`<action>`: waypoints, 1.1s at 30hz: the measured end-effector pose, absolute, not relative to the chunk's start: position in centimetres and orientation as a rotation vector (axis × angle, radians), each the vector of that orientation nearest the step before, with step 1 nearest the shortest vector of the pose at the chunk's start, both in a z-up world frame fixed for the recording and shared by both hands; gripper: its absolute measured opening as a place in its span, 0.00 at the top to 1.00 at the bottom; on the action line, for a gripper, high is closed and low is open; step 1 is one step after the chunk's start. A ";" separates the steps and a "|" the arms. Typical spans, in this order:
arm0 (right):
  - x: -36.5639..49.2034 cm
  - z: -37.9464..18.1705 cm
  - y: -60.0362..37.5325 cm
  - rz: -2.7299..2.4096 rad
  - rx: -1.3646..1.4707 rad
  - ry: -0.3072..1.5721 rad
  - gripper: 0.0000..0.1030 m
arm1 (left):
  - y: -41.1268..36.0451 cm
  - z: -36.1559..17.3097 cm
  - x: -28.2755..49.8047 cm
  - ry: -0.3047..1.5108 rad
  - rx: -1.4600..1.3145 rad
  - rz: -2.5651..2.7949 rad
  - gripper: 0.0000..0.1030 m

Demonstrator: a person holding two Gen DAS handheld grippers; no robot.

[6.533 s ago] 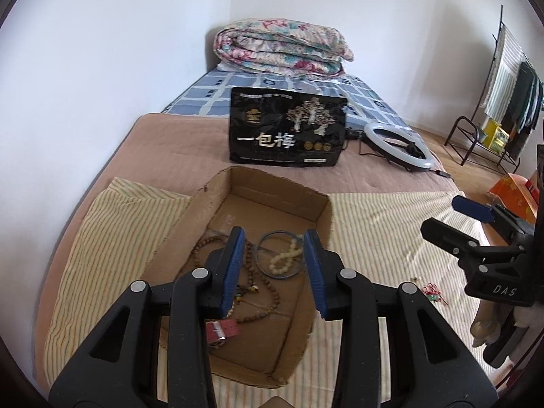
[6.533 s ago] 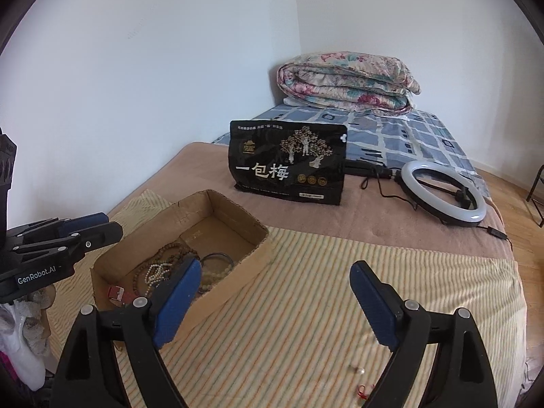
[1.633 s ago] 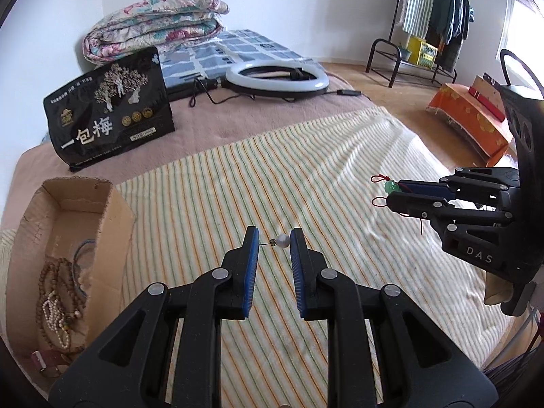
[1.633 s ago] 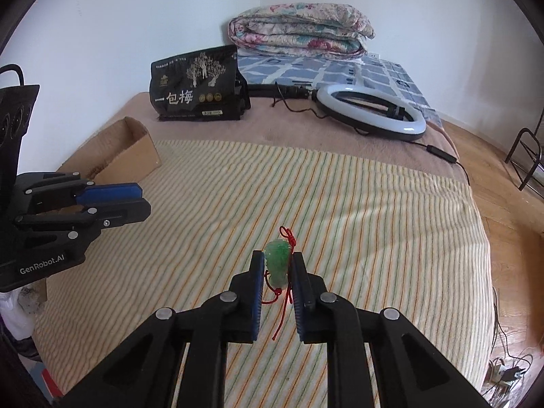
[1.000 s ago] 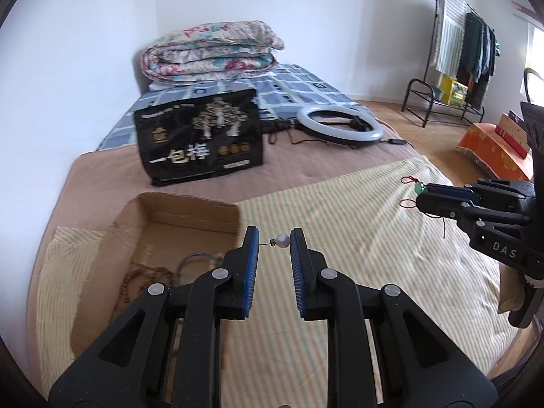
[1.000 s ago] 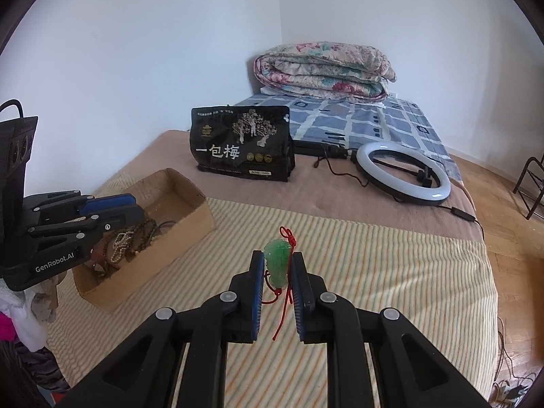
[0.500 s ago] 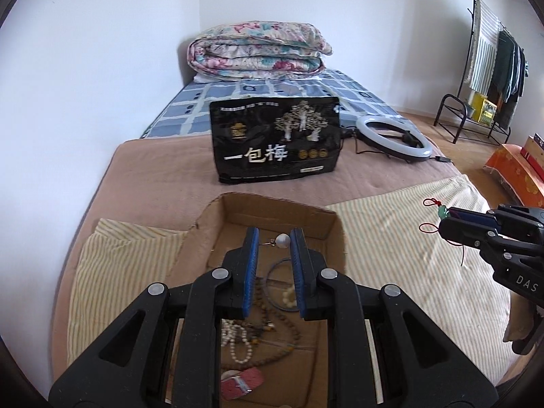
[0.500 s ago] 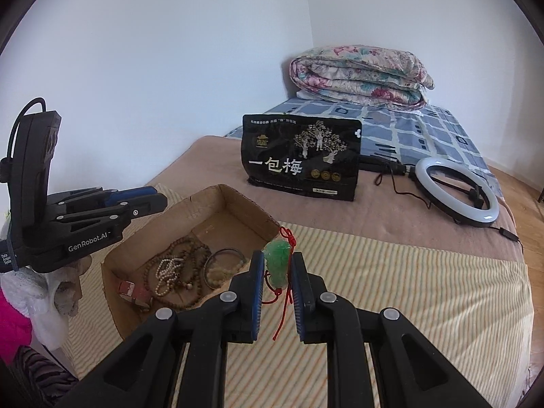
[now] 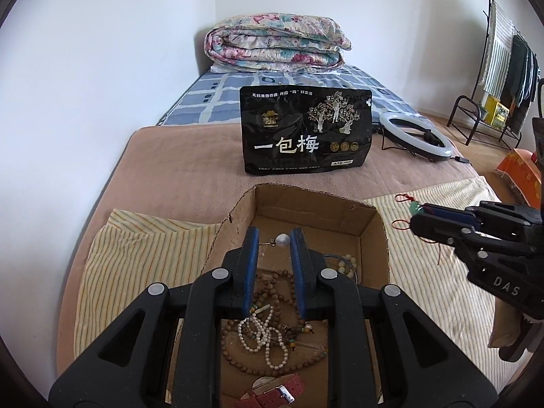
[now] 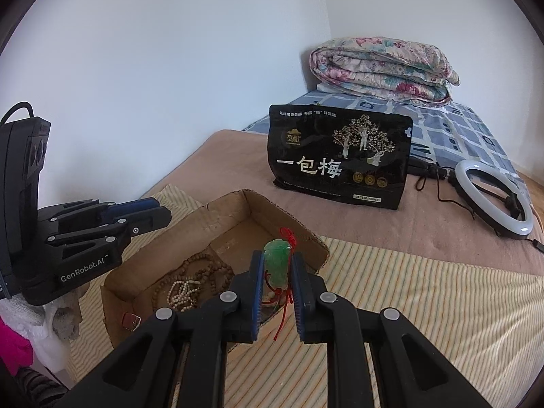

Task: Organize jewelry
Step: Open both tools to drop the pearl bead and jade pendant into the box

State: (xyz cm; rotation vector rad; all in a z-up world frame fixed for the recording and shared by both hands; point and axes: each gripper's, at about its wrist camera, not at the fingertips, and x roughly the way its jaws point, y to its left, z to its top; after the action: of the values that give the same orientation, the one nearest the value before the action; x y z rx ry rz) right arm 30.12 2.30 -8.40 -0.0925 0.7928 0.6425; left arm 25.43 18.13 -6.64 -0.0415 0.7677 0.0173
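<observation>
The left tool (image 9: 274, 240) is closed on a small pearl earring (image 9: 281, 239), pinched between its blue pads and held over the open cardboard box (image 9: 372, 219) that sits on a striped cloth (image 9: 136, 255) spread on the bed (image 9: 190, 176). The right tool (image 10: 276, 265) is clamped on a green jade pendant (image 10: 277, 265) with a red cord (image 10: 284, 312) dangling from it, held above the near right corner of the same box. Inside the box lie brown bead strands (image 9: 272, 282), a white pearl bracelet (image 9: 261, 336), a thin ring-shaped bangle beside some pale beads (image 9: 348, 261), and a red watch strap (image 9: 272, 391) at the near end. Behind the box a black snack bag (image 9: 304, 132) stands upright on the brown blanket, a ring light (image 9: 413, 134) lies to its right, and a folded floral quilt (image 9: 275, 44) sits at the far end of the bed against the wall.
</observation>
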 end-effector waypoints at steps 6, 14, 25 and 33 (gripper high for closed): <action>30.9 -9.3 3.6 0.654 -0.087 0.808 0.86 | 18.3 -7.2 25.7 0.774 -0.032 0.019 0.83; 31.1 -10.1 4.6 0.660 -0.088 0.821 0.85 | 18.5 -7.7 25.7 0.792 -0.030 0.023 0.83; 30.4 -9.4 4.4 0.637 -0.089 0.792 0.46 | 18.5 -7.5 25.4 0.789 -0.036 0.041 0.52; 29.9 -8.2 3.5 0.616 -0.089 0.769 0.36 | 18.3 -7.1 25.1 0.783 -0.033 0.046 0.52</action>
State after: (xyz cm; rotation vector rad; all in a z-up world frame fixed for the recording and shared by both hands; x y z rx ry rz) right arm 29.91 3.51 -8.19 -0.0890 0.7690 0.6156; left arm 25.06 18.30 -7.12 -0.0334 0.7834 0.0458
